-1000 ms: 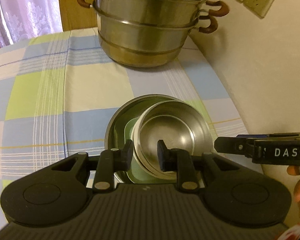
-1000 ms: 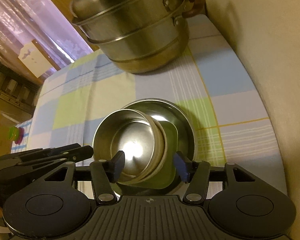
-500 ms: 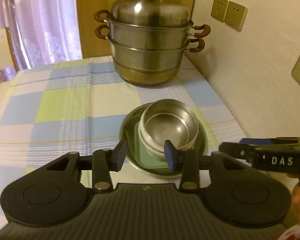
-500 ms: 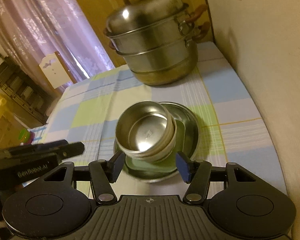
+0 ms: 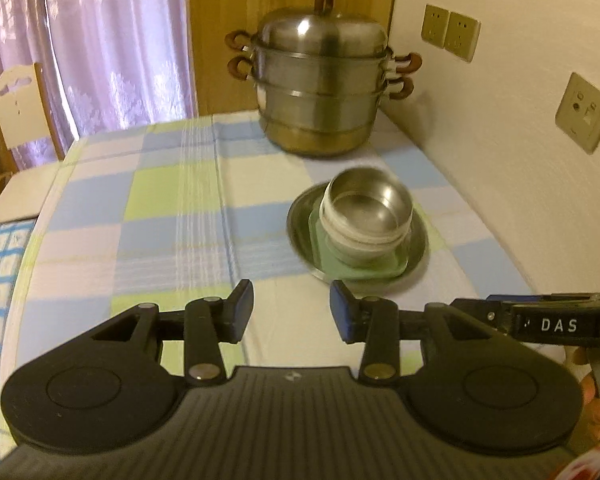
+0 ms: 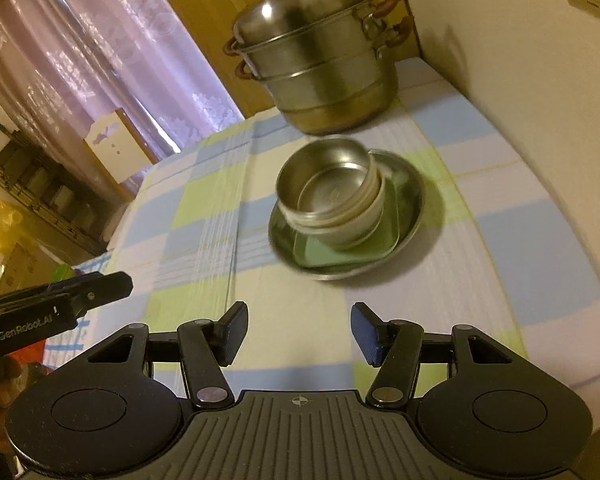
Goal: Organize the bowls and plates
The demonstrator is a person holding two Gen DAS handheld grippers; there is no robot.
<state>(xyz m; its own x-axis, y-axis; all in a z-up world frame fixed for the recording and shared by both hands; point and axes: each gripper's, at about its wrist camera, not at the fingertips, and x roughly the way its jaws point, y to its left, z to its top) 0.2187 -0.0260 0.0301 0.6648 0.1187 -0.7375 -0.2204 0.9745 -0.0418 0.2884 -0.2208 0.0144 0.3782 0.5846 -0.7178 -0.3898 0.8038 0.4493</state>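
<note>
The fingers (image 5: 238,312) of the left gripper (image 5: 291,311) are spreading apart with nothing between them, and the right gripper (image 6: 296,332) stands released and empty too. Both hang over the checked cloth on the desk (image 5: 172,216), near the stack: a steel bowl (image 5: 370,204) nested in white bowls (image 6: 366,216), on a green square plate (image 6: 332,254), in a round steel dish (image 5: 300,236). Behind it stands a tiered steamer pot (image 5: 320,80).

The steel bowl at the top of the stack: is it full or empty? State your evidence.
Empty. The steel bowl shows its bare shiny bottom in both wrist views, with nothing inside; it sits nested in a white bowl.
</note>
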